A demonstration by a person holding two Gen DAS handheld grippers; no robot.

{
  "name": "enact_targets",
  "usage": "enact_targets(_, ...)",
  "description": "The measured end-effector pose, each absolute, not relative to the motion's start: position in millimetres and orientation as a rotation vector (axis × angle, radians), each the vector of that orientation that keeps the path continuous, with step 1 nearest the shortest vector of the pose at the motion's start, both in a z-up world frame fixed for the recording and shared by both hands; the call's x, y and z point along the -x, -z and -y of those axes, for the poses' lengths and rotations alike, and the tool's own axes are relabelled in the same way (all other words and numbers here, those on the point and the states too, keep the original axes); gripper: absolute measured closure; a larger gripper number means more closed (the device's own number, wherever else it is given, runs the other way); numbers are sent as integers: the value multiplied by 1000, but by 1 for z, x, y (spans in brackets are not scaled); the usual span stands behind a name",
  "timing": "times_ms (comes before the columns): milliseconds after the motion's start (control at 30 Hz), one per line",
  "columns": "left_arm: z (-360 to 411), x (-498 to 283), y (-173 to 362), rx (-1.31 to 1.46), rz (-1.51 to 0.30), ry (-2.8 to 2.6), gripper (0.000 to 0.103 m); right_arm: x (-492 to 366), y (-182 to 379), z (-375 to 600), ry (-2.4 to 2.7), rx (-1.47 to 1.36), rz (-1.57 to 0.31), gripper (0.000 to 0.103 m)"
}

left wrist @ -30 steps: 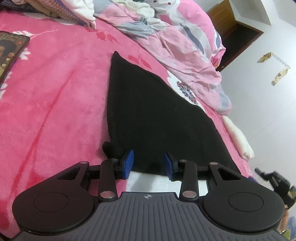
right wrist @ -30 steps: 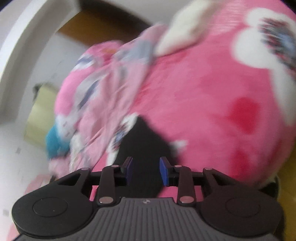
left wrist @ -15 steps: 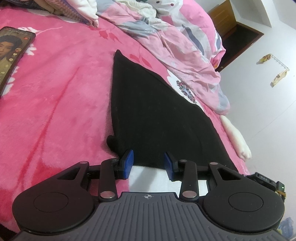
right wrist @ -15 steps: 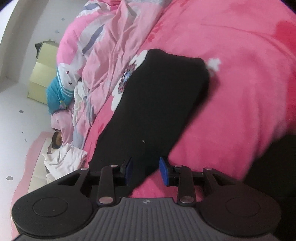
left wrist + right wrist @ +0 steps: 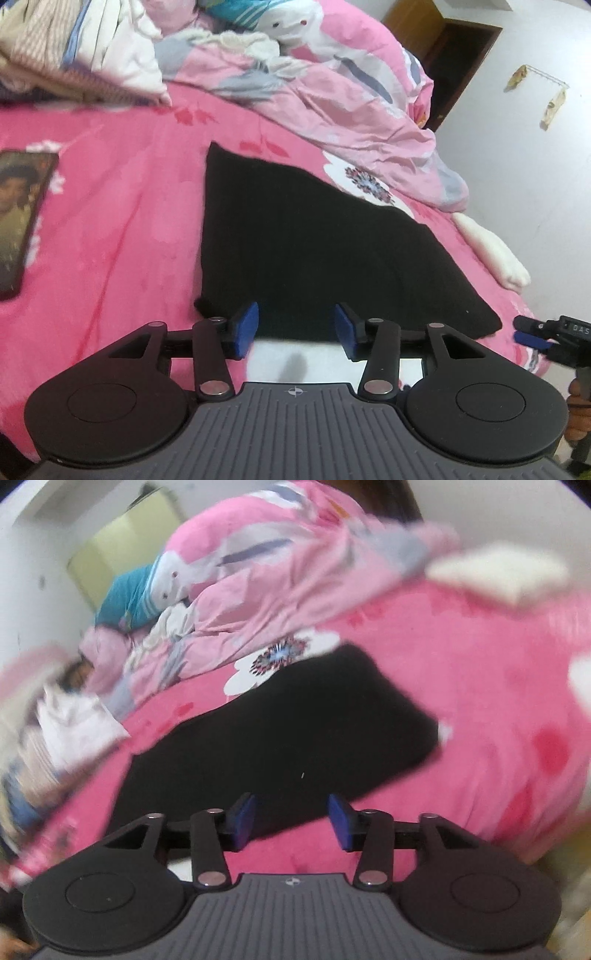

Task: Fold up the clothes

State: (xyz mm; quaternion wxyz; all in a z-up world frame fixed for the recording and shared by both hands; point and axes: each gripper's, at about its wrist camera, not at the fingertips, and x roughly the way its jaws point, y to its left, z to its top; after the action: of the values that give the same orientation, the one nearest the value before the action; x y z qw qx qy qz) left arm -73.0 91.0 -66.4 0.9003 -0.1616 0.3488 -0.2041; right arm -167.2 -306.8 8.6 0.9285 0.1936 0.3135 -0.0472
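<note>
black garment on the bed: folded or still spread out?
Folded. The black garment lies flat on the pink blanket as a compact panel with straight edges, no sleeves or legs showing. Number of layers: cannot tell.

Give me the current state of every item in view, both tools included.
Left tool: open, empty, at the near edge of the black garment.
Right tool: open, empty, at the garment's near edge.
Black garment: lying flat on the pink blanket, not gripped.
Phone: face up, screen lit.
Pink floral duvet: rumpled, heaped beyond the garment.
Clothes pile: unfolded, bunched.
</note>
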Motion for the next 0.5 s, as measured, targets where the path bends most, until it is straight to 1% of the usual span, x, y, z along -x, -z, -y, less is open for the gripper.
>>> enact_targets(100, -83, 72, 63, 272, -716, 405, 51, 167, -17, 284, 136, -229, -590, 19)
enact_targets(133, -80, 72, 62, 251, -714, 399, 50, 166, -18, 277, 145, -183, -576, 16)
enact_targets(200, -75, 71, 60, 209, -709, 387, 46, 164, -18, 266, 153, -125, -551, 3)
enact_targets(267, -70, 70, 60, 186, -716, 388, 44, 161, -18, 258, 155, -87, -535, 1)
enact_targets(400, -61, 68, 60, 152, -727, 383, 38, 154, -16, 248, 141, -70, -551, 0)
enact_targets(500, -55, 69, 59, 113, -724, 368, 37, 150, -14, 241, 155, -36, -568, 0)
